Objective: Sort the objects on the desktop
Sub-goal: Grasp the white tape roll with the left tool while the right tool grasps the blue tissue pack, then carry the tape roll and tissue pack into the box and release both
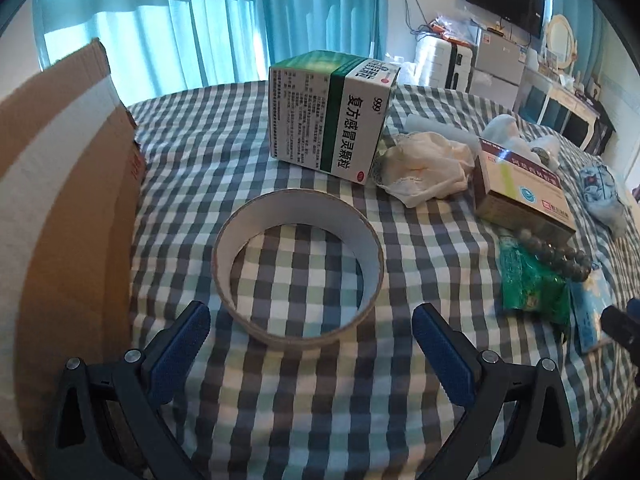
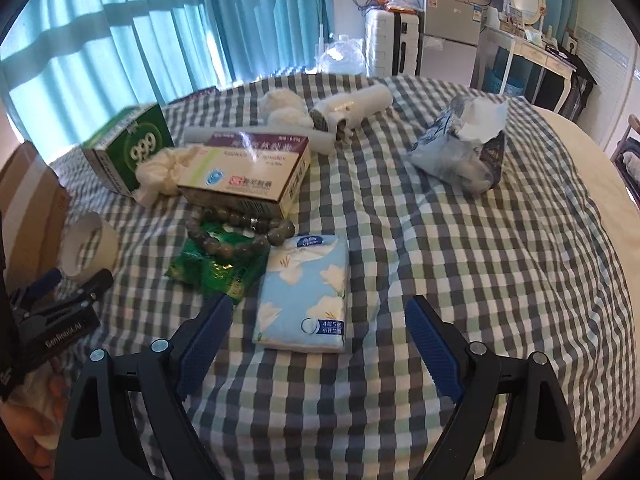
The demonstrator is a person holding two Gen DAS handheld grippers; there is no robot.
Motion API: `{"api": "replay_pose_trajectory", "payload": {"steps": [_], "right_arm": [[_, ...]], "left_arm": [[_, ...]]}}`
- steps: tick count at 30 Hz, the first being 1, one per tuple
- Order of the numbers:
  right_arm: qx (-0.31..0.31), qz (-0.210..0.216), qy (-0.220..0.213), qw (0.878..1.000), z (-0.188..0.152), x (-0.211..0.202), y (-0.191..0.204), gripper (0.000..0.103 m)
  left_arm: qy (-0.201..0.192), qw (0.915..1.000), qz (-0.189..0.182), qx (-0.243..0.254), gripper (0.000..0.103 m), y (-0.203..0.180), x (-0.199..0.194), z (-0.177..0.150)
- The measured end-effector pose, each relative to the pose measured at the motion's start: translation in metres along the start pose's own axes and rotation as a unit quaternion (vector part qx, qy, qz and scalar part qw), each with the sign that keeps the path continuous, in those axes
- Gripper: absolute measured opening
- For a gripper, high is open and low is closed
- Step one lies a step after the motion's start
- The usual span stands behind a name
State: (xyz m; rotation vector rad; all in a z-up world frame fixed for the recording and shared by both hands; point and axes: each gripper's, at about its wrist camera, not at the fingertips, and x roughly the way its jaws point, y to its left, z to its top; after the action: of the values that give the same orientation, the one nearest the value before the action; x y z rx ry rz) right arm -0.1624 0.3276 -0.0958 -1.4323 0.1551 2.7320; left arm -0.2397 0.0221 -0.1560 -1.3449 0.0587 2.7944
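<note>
A cardboard-coloured tape roll point(image 1: 298, 264) lies flat on the checked cloth, just ahead of my left gripper point(image 1: 311, 310), which is open with nothing between its blue pads. My right gripper point(image 2: 319, 301) is also open, its fingertips on either side of the near end of a light-blue tissue pack point(image 2: 308, 292) without touching it. To the left of the pack lie a green packet point(image 2: 216, 268) and a bead bracelet point(image 2: 240, 232). Behind those are a white-and-maroon medicine box point(image 2: 248, 172), a crumpled white cloth point(image 2: 160, 176) and a green 999 box point(image 2: 128, 144).
A brown cardboard box point(image 1: 60, 200) stands at the table's left edge beside the tape roll. Farther back lie a white bottle point(image 2: 352, 108), white cotton wads point(image 2: 284, 108) and a blue patterned bag point(image 2: 464, 148). The checked cloth point(image 2: 460, 280) is bare on the right.
</note>
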Motion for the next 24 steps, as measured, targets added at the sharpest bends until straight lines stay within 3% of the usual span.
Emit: {"api": "replay_pose_trajectory", "payload": {"steps": [12, 15, 18, 20, 24], "right_arm": [[-0.036, -0.051, 0.035, 0.997, -0.002, 0.039, 0.01, 0.087], [-0.045, -0.059, 0.035, 0.997, -0.003, 0.04, 0.013, 0.079], [-0.051, -0.064, 0.038, 0.996, -0.005, 0.04, 0.013, 0.066], [-0.049, -0.06, 0.038, 0.996, -0.005, 0.038, 0.012, 0.054], [-0.035, -0.056, 0.034, 0.997, -0.007, 0.031, 0.01, 0.054]], "left_arm": [[-0.009, 0.9996, -0.02, -0.019, 0.103, 0.014, 0.025, 0.011], [-0.011, 0.9991, -0.032, -0.027, 0.102, 0.019, 0.024, 0.01], [-0.015, 0.9994, -0.026, -0.019, 0.085, 0.017, 0.023, 0.014], [-0.017, 0.9993, -0.03, -0.016, 0.085, 0.017, 0.02, 0.015], [-0.03, 0.9985, -0.042, -0.021, 0.084, 0.019, 0.007, 0.013]]}}
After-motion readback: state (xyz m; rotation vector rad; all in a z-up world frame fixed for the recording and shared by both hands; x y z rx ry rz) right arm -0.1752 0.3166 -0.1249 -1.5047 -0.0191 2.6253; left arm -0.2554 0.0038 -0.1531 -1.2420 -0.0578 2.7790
